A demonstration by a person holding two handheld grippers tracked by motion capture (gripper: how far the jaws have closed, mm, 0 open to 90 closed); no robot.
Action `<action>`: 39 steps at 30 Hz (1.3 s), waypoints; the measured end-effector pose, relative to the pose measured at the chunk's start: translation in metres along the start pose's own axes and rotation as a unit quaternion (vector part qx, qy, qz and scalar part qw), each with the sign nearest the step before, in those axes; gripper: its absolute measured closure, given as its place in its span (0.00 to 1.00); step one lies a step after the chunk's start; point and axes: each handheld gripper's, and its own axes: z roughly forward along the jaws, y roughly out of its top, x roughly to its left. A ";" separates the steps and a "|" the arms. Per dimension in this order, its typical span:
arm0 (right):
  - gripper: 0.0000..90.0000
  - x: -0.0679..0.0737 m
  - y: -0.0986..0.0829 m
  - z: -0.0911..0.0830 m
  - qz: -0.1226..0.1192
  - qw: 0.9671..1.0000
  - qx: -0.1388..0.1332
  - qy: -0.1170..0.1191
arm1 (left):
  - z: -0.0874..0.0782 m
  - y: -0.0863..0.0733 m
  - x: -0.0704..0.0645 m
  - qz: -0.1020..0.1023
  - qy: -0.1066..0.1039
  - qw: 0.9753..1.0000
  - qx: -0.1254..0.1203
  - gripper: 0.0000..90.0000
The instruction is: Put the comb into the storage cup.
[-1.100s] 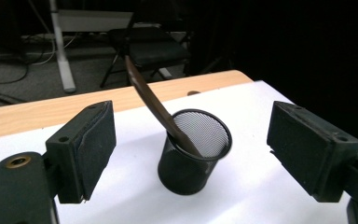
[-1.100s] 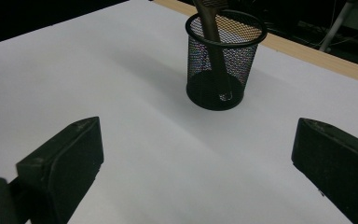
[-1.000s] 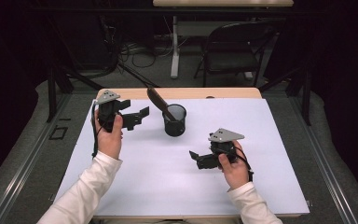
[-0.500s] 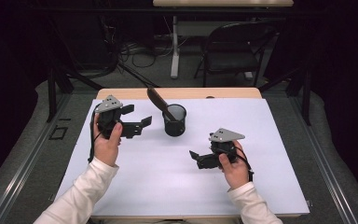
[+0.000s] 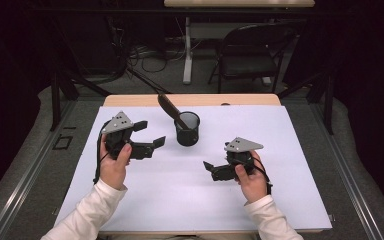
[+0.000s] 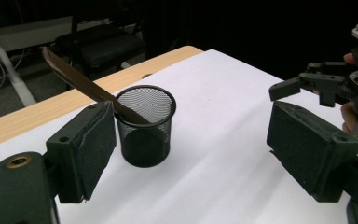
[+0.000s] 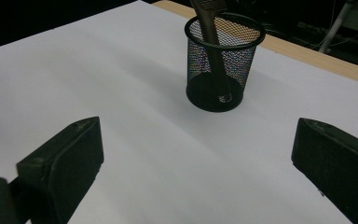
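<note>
Black mesh cup (image 5: 187, 128), upright on the white-covered table (image 5: 280, 130), brown comb (image 5: 169, 106) leaning inside: just ahead of the left gripper (image 5: 149, 134), jaws apart, empty; farther ahead of the right gripper (image 5: 209, 167), jaws wide, empty.

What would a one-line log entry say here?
left gripper: open, empty | right gripper: open, empty | mesh cup: upright, holds brown utensil

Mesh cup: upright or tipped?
Upright. The mesh cup stands on its base on the white table cover, rim up, with a brown utensil leaning out over the rim.
</note>
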 end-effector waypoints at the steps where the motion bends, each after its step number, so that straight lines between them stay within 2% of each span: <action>1: 0.02 0.000 0.000 0.000 0.000 1.000 0.000 0.000 | 0.000 -0.002 -0.001 0.001 -0.001 1.000 0.000 0.18; 8: 0.02 0.000 0.001 -0.003 0.000 1.000 -0.004 -0.002 | -0.004 -0.015 -0.004 -0.002 -0.012 1.000 0.001 0.18; 14: 0.02 0.000 0.003 -0.006 -0.001 1.000 -0.007 -0.003 | -0.009 -0.026 -0.007 0.004 -0.013 1.000 0.003 0.18; 22: 0.02 -0.005 0.013 -0.019 0.002 1.000 -0.020 -0.010 | -0.019 -0.038 -0.008 0.000 -0.017 1.000 0.004 0.18; 27: 0.02 -0.006 0.015 -0.026 0.009 1.000 -0.023 -0.011 | -0.028 -0.048 -0.004 -0.007 -0.022 1.000 0.004 0.18; 39: 0.02 -0.009 0.006 -0.047 0.006 1.000 -0.019 -0.019 | -0.050 -0.075 0.013 -0.029 -0.002 1.000 -0.008 0.18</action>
